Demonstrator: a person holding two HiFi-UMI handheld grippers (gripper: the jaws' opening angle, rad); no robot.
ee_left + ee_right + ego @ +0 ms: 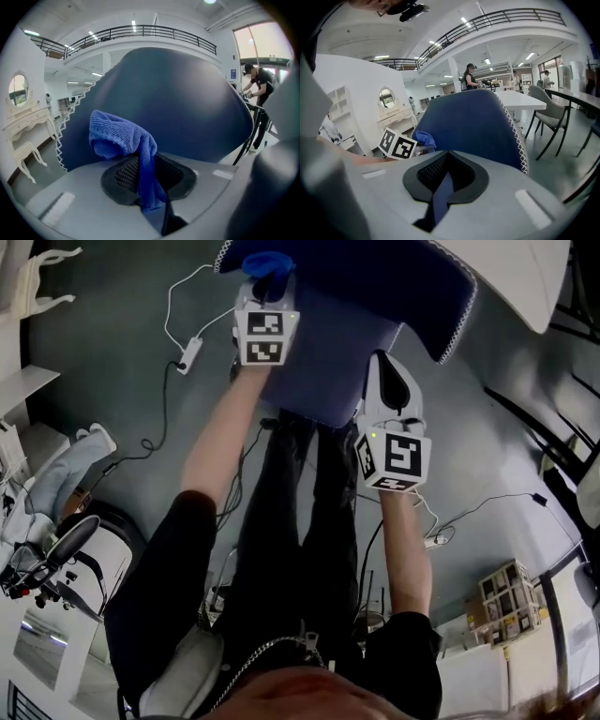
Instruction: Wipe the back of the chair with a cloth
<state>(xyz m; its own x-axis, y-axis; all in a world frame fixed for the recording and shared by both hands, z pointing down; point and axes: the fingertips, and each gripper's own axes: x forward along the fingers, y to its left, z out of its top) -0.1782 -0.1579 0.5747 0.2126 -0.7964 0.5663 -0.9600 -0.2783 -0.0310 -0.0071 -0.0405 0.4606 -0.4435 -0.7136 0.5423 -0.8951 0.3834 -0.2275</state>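
The left gripper (pixel 266 287) has its fingers (pixel 180 176) clenched on the blue cloth (pixel 119 136). The cloth's bunched end stands up at the left edge of the chair back (pixel 187 108), against it or just short of it. To the right of the chair back and nearer the person, the right gripper (pixel 443 180) hovers with fingers slightly released and apparently empty, the seat (pixel 328 352) showing through the slit. I judge the wiping barely started, since nearly the whole back lies unswept beyond the cloth.
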